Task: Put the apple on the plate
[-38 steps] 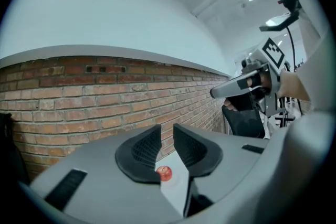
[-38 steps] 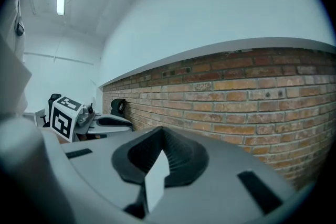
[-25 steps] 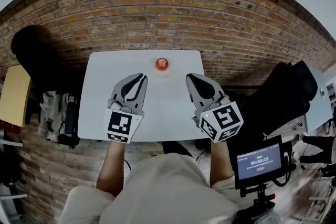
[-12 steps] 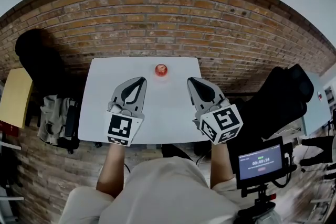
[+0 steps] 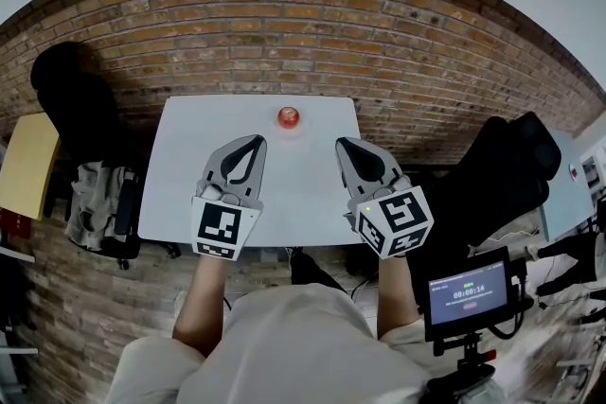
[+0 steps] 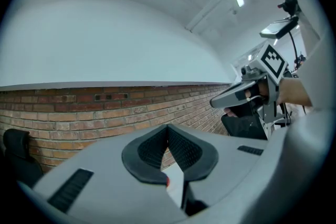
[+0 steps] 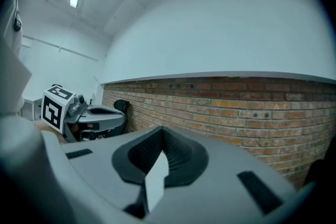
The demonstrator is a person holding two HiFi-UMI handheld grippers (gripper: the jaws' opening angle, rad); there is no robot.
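Only my tongs shifted a little; apple (image 5: 289, 116) sits put at the worktop's (image 5: 294, 194) far edge, seemingly already on a pale plate (image 5: 290, 130). Left tongs (image 5: 256, 140) and right tongs (image 5: 342, 143) both closed, empty, well short. Risk: reaching in closed could nudge it off the edge.

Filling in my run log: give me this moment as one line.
left gripper: shut, empty | right gripper: shut, empty | apple: near far edge of white table, untouched
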